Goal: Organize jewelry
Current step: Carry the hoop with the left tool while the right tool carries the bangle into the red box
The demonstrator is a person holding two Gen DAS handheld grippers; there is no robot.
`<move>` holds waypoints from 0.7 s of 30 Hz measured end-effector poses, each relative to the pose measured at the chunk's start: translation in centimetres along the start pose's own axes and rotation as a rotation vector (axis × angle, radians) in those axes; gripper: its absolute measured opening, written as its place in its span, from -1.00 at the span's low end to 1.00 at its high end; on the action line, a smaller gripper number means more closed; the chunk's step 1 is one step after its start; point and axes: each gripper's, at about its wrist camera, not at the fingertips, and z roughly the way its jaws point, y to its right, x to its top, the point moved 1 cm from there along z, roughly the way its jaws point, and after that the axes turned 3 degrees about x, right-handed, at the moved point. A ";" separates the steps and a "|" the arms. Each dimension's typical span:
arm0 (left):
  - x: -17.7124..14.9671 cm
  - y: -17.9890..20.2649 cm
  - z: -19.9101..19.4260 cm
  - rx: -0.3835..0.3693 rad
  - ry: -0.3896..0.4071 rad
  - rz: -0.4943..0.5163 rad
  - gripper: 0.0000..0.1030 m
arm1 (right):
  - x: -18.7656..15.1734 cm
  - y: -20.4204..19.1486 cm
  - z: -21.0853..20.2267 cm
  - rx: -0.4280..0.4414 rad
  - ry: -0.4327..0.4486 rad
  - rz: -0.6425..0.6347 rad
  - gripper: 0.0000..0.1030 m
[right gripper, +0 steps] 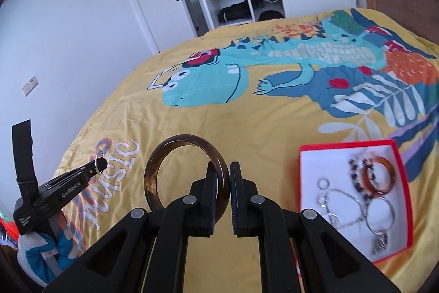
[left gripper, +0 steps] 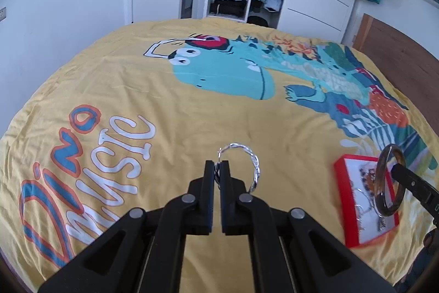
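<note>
Both clamped tight and up off the yellow bedspread (left gripper: 192, 114), left gripper (left gripper: 217, 169) pinching a twisted silver hoop (left gripper: 253, 164), right gripper (right gripper: 222, 177) gripping a brown bangle (right gripper: 164, 155), probably headed for the red box (right gripper: 307, 147) alongside.

Bright daylight, fisheye-warped edges, dark vignette

Twisted shiny metal hoop (left gripper: 248, 166); glossy, smooth brown plastic bangle (right gripper: 164, 172); matt black plastic grippers; soft, creased yellow cloth bedcover (left gripper: 192, 117)
</note>
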 end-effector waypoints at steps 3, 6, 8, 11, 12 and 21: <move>-0.6 1.5 -1.5 -0.024 0.001 0.013 -0.94 | -0.7 1.9 -2.5 -0.027 0.020 0.024 -0.82; -1.2 3.5 -2.4 -0.048 -0.001 0.035 -0.95 | -1.4 4.4 -4.8 -0.061 0.035 0.053 -0.82; -1.6 5.2 -2.7 -0.069 -0.009 0.053 -0.95 | -1.9 6.0 -6.0 -0.084 0.043 0.075 -0.82; -2.2 7.6 -2.7 -0.092 -0.020 0.082 -0.94 | -2.6 8.6 -7.3 -0.114 0.052 0.107 -0.82; -2.4 8.6 -2.7 -0.099 -0.023 0.095 -0.94 | -2.8 9.3 -7.6 -0.124 0.055 0.117 -0.82; -4.9 17.8 -0.1 -0.177 -0.085 0.228 -0.94 | -5.1 16.5 -7.1 -0.198 0.027 0.196 -0.82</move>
